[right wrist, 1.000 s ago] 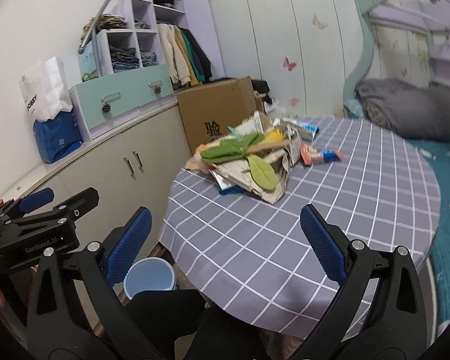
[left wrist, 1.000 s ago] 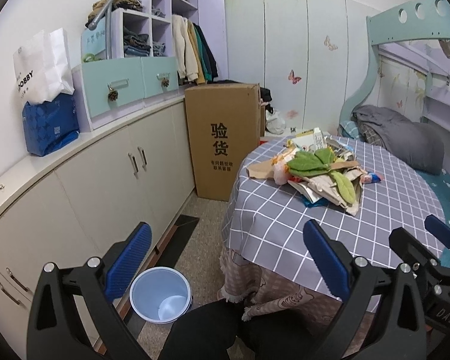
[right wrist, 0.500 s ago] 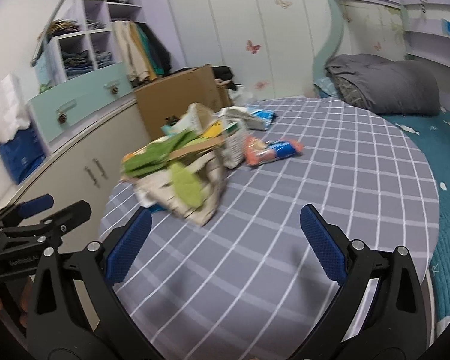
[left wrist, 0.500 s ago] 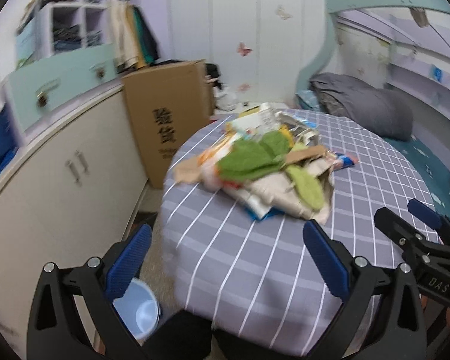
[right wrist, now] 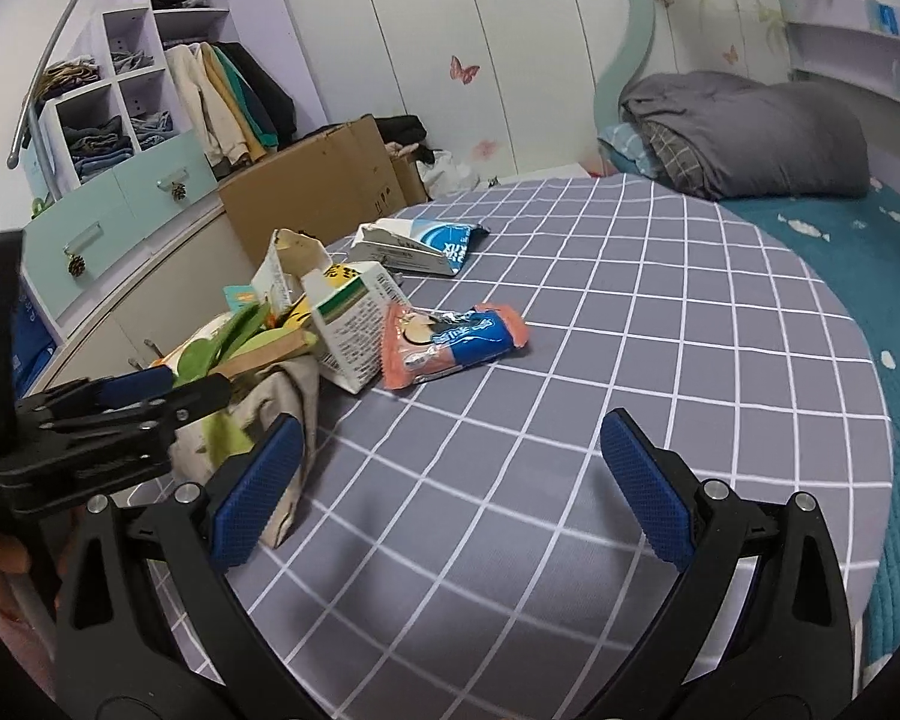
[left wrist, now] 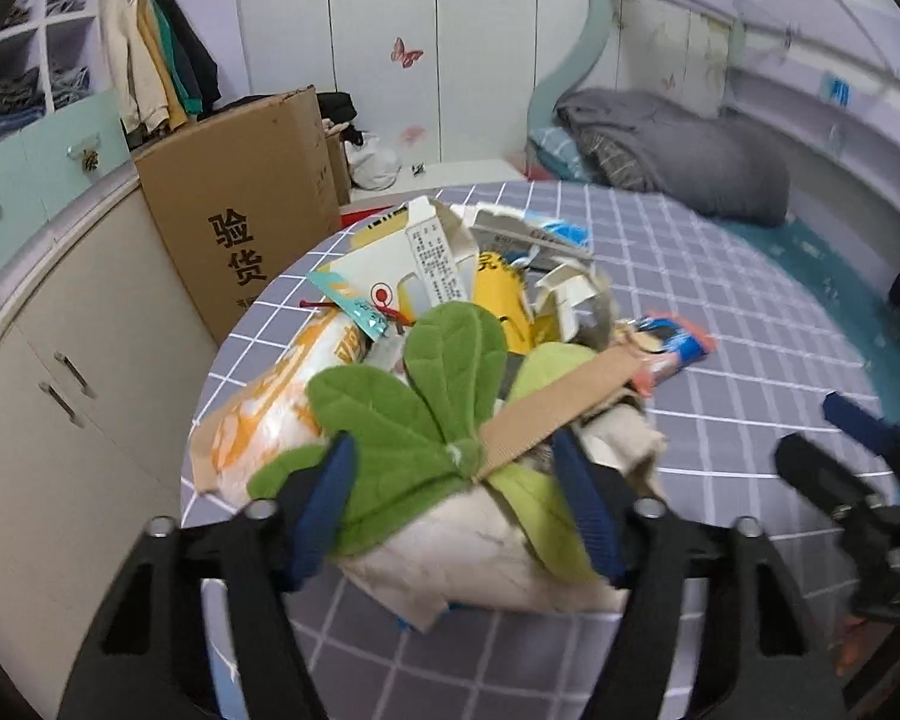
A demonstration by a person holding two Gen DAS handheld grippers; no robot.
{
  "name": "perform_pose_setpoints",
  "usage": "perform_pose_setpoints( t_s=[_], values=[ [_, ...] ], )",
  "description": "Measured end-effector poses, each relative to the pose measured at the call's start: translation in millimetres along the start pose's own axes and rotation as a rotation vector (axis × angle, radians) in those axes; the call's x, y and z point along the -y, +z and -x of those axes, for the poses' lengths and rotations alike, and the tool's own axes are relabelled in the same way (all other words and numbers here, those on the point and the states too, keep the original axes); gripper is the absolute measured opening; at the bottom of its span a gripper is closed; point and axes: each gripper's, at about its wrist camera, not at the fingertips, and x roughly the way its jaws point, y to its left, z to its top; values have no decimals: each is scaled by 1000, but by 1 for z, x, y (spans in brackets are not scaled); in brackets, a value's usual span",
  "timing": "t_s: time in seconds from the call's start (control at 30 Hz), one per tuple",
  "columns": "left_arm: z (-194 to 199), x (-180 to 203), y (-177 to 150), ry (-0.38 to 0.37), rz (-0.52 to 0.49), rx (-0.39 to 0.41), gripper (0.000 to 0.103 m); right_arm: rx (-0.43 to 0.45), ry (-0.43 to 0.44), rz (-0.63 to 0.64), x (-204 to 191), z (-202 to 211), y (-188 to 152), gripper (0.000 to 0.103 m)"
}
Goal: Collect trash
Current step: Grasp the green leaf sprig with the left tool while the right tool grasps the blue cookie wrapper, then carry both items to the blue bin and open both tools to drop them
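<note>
The left gripper is nearer: its half-closed jaws straddle the green fabric leaves atop the trash pile directly ahead, though actual contact is unclear. The right gripper hovers wide open and empty over the checked tablecloth, with the pile to its left.

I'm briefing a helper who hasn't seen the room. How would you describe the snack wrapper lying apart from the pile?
Start at the round table with the grey checked cloth. Right of the trash heap, look for the snack wrapper lying flat beside the green-and-white carton. It alone is shiny blue with pink-orange crimped ends.
</note>
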Motion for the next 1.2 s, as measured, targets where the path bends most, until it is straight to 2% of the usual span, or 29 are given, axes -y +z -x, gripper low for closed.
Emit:
perform_pose_setpoints(
  t_s=[0.03,0.07,0.1,0.2,0.33,0.4,0.47,0.6,0.73,0.77,0.87,1.07,1.2],
  values=[
    [-5,0,2,-9,-4,-9,45,-24,18,-19,3,-4,3,97],
    [-4,-3,2,-18,-3,-15,27,-43,33,-33,6,-8,5,97],
    [-4,-4,3,-16,1,-9,15,-52,37,-38,7,-9,7,97],
    [6,-13,6,-51,33,32,12,-54,-16,12,4,-12,16,97],
    [25,-20,15,-49,85,121,11,-142,-69,130,-10,-38,34,97],
    [37,-25,20,-53,120,174,11,-153,-75,184,-18,-49,39,97],
    [48,-30,24,-41,143,215,11,-203,-78,246,-26,-68,45,97],
    [69,-38,27,14,171,276,11,-265,-76,267,-28,-100,52,97],
    [82,-48,21,39,188,284,11,-317,-50,230,-18,-122,53,97],
    [83,-51,19,43,192,284,11,-305,-53,239,-18,-120,53,95],
    [88,-61,13,64,217,284,11,-296,-78,257,-19,-115,52,72],
    [101,-83,-4,92,258,286,11,-297,-84,220,-14,-98,50,68],
    [113,-93,-22,107,265,293,11,-233,-109,175,-9,-70,48,65]
  ],
)
